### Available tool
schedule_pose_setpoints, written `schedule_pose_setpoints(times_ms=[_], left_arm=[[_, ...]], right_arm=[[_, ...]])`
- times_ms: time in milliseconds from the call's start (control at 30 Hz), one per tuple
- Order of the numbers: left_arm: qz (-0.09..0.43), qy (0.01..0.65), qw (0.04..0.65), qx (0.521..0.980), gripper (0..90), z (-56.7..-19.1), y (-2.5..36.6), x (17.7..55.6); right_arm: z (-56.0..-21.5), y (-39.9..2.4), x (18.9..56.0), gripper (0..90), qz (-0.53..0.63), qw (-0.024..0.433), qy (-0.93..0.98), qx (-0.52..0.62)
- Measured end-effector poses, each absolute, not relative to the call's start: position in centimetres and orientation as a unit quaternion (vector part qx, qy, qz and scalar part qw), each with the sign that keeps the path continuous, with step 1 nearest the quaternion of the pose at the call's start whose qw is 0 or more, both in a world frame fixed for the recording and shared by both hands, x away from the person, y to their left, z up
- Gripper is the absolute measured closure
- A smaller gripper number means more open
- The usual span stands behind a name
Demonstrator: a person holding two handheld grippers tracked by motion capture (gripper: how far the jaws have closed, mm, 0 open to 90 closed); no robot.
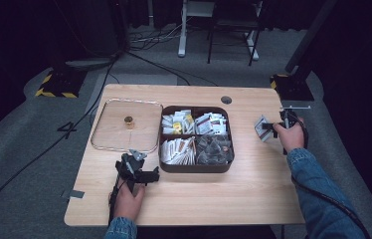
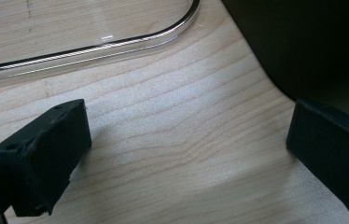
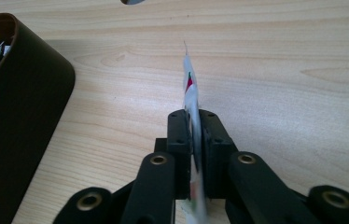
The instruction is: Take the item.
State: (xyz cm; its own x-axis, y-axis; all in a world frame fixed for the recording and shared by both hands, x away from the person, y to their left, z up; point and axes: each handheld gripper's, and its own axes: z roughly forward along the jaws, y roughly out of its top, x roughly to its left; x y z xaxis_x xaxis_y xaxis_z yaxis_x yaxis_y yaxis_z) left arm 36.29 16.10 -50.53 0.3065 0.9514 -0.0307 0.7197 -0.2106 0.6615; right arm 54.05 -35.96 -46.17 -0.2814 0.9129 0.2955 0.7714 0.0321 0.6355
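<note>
Your right gripper (image 3: 195, 140) pinches a thin white paper sachet (image 3: 190, 93) edge-on at frame right, over bare grained tabletop (image 1: 253, 184). Your left gripper (image 2: 186, 154), fingers spread and empty, sits low between the clear rounded lid (image 1: 124, 130) and the dark square compartment box (image 1: 194, 168).

Both forearms wear blue denim sleeves, the right sleeve (image 1: 318, 196) long and creased, the left cuff (image 1: 121, 228) showing at the near edge of the light wooden table (image 1: 233, 194). The left black two-jaw gripper (image 1: 144, 173) carries a grey three-cornered plate and thick matte rectangular pads (image 2: 42, 158). The right black two-jaw gripper (image 3: 195, 140) has rounded link arms with brass-coloured rivets (a black cable trails along its sleeve).
</note>
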Motion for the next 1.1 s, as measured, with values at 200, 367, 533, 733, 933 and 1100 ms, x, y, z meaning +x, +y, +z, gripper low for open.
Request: schedule_pose_setpoints(times_ms=[200, 367, 533, 733, 933, 1100], left_arm=[[0.197, 0.555, 0.294, 0.753, 0.2, -50.5, 16.1, 36.3], [0.197, 0.555, 0.294, 0.753, 0.2, -50.5, 16.1, 36.3], [0.197, 0.555, 0.294, 0.753, 0.2, -50.5, 16.1, 36.3], [0.197, 0.555, 0.294, 0.753, 0.2, -50.5, 16.1, 36.3], [0.197, 0.555, 0.294, 0.753, 0.2, -50.5, 16.1, 36.3], [0.197, 0.555, 0.294, 0.753, 0.2, -50.5, 16.1, 36.3]], right_arm=[[-46.8, -36.0, 54.2, 64.0, 0.371, 0.082, 0.707, 0.596], [-47.3, -36.3, 54.4, 48.2, 0.377, 0.094, 0.701, 0.598], [-47.1, -37.2, 54.4, 42.4, 0.373, 0.129, 0.692, 0.605], [-46.4, -38.4, 54.0, 42.5, 0.369, 0.153, 0.680, 0.615], [-45.5, -38.4, 53.5, 42.2, 0.384, 0.151, 0.685, 0.601], [-44.1, -37.5, 52.4, 41.9, 0.409, 0.149, 0.696, 0.571]])
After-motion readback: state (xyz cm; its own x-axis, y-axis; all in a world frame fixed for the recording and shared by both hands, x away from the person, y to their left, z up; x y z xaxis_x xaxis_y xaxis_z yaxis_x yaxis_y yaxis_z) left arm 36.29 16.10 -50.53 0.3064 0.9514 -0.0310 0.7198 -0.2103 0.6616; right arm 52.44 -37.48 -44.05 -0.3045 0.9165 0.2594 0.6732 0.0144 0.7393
